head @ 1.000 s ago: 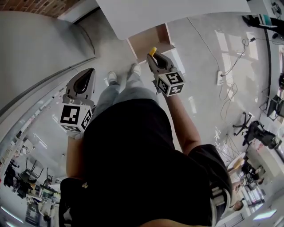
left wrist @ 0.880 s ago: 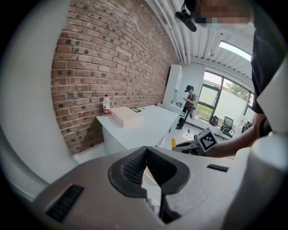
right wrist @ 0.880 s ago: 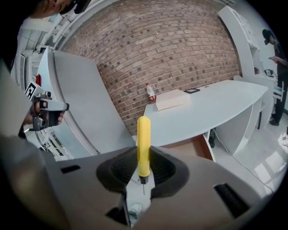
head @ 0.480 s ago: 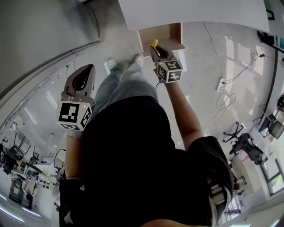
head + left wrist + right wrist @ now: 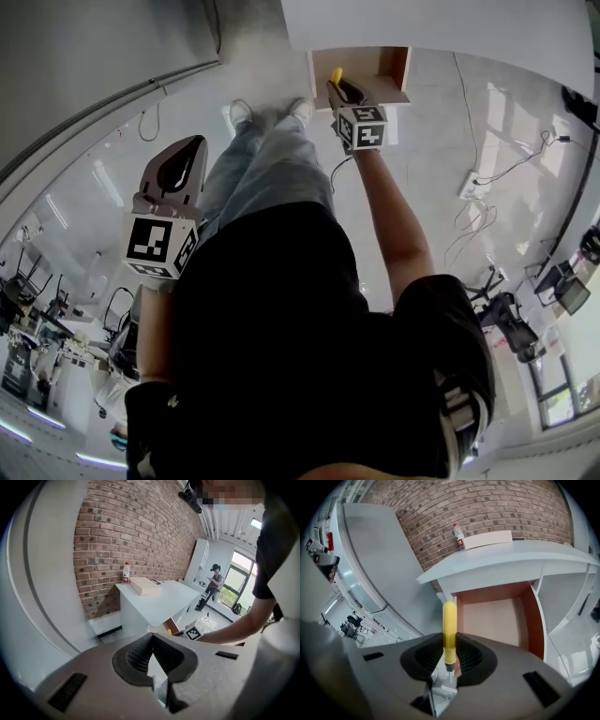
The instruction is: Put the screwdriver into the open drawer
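The screwdriver [image 5: 449,616] has a yellow handle that points forward between the jaws of my right gripper [image 5: 450,637], which is shut on it; its metal shaft points back toward the camera. In the head view the right gripper [image 5: 339,84] hangs at the front edge of the open drawer [image 5: 380,70], with the handle [image 5: 336,74] over the opening. The drawer [image 5: 497,618] is a wooden box under a white desk [image 5: 511,555]. My left gripper [image 5: 192,142] hangs at the person's left side, away from the drawer. Its pads meet at the tip [image 5: 152,634] with nothing between them.
A bottle [image 5: 459,535] and a flat box [image 5: 487,539] stand on the desk against a brick wall [image 5: 487,503]. A curved grey wall [image 5: 84,66] runs at the left. The person's legs and shoes [image 5: 300,108] stand before the drawer. Cables and a power strip [image 5: 472,183] lie on the floor at right.
My right gripper has sunk with the screwdriver toward the open drawer and now sits at its front edge. The left gripper has dropped slightly at the person's side.
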